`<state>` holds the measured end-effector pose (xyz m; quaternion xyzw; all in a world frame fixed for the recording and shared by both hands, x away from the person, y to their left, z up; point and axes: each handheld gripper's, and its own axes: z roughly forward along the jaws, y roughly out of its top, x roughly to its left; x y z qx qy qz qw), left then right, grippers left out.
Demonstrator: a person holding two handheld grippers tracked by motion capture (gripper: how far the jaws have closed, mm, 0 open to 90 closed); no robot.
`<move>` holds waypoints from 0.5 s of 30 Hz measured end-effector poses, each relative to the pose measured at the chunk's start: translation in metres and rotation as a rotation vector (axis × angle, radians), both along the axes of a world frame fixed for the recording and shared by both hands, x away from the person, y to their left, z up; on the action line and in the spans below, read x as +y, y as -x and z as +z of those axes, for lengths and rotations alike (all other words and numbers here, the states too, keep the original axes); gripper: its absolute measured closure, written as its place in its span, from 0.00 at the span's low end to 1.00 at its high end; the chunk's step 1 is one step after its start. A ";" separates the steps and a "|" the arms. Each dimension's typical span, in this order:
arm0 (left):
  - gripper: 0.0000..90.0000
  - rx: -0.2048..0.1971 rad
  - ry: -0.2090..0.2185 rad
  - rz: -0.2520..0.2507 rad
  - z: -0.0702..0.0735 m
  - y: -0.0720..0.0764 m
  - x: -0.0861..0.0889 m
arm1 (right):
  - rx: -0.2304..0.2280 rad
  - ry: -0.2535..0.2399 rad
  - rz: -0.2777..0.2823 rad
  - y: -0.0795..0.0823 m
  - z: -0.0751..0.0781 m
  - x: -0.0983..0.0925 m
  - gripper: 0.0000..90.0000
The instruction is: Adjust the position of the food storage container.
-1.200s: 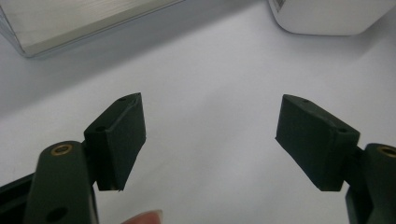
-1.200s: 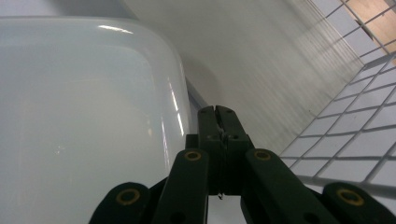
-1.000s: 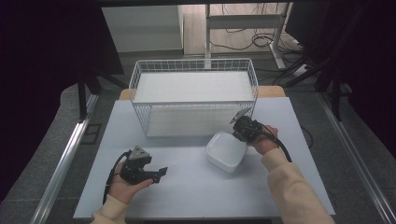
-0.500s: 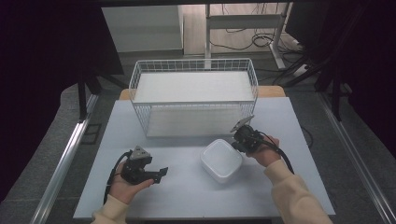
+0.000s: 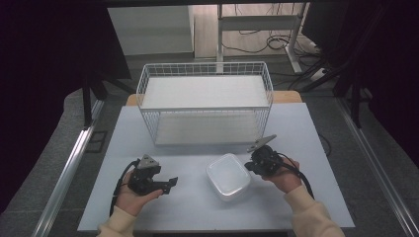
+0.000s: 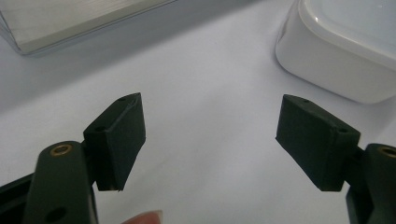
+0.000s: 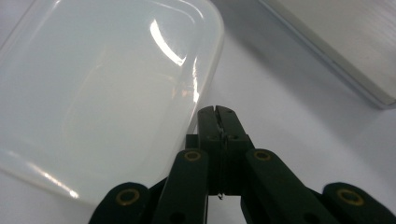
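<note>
Dark room around a pale worktop (image 5: 197, 212). Wire basket (image 5: 205, 106) stood at the far side, open top toward the person, likely as the drop-off. White lidded tub (image 5: 228, 176) lay near the front, between the hands, well short of the basket. Right claw (image 7: 218, 116) was fully closed, tips pressed against the tub's edge, apparently to nudge it. Left claw (image 6: 210, 135) gaped wide, empty, resting low beside the tub. No readable writing or labels.

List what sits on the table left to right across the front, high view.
Left gripper, jaws open → white lidded plastic container → right gripper, jaws shut at the container's right edge.
</note>
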<state>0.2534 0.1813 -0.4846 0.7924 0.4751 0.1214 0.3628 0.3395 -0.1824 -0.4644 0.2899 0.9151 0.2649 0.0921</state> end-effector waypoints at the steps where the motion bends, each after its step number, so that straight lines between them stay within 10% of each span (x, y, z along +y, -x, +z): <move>1: 0.26 0.000 0.000 -0.003 0.000 0.000 0.000 | -0.001 -0.016 0.006 0.006 -0.001 -0.002 0.99; 15: 0.26 -0.005 0.001 0.007 0.002 0.001 0.002 | 0.037 -0.055 0.052 0.026 -0.006 0.000 0.99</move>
